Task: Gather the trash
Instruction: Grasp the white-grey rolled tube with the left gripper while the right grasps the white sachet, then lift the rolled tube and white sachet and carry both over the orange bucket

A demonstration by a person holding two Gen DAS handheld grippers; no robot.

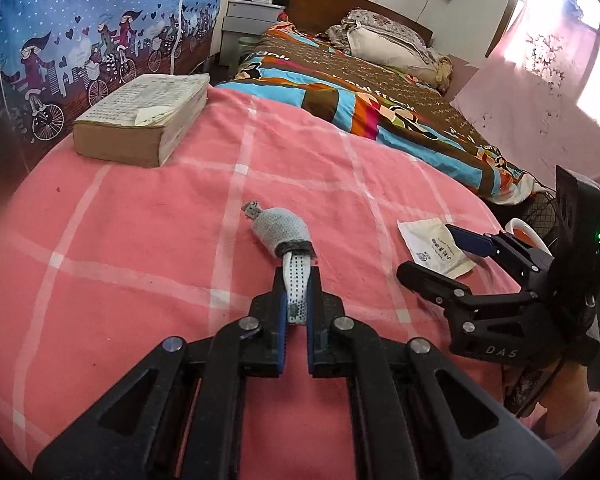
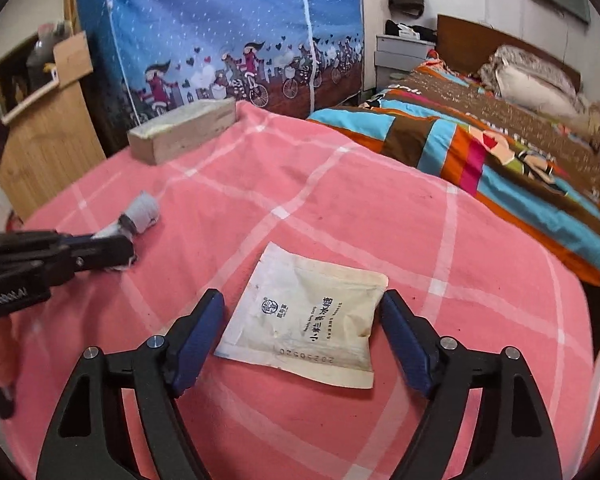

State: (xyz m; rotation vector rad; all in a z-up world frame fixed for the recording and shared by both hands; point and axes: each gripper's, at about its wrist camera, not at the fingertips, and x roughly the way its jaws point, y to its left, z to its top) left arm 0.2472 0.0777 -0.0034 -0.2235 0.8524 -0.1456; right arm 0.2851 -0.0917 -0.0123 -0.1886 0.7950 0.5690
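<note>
A grey-white wad of bandage-like trash (image 1: pixel 281 229) lies on the pink checked cloth (image 1: pixel 140 220). My left gripper (image 1: pixel 296 280) is shut on its white dotted tail; it also shows in the right wrist view (image 2: pixel 112 240), with the wad (image 2: pixel 140 210) at its tip. A cream, stained paper packet (image 2: pixel 306 318) with printed characters lies flat on the cloth. My right gripper (image 2: pixel 302 308) is open, its blue pads on either side of the packet's near half. In the left wrist view the packet (image 1: pixel 436 252) lies under the open right gripper (image 1: pixel 432 256).
A thick old book (image 1: pixel 144 114) lies at the far left of the cloth. A bed with a colourful quilt (image 1: pixel 380 92) and pillows is beyond. A blue printed wardrobe cover (image 2: pixel 228 32) stands behind the book. A white rim (image 1: pixel 526 230) shows at the right edge.
</note>
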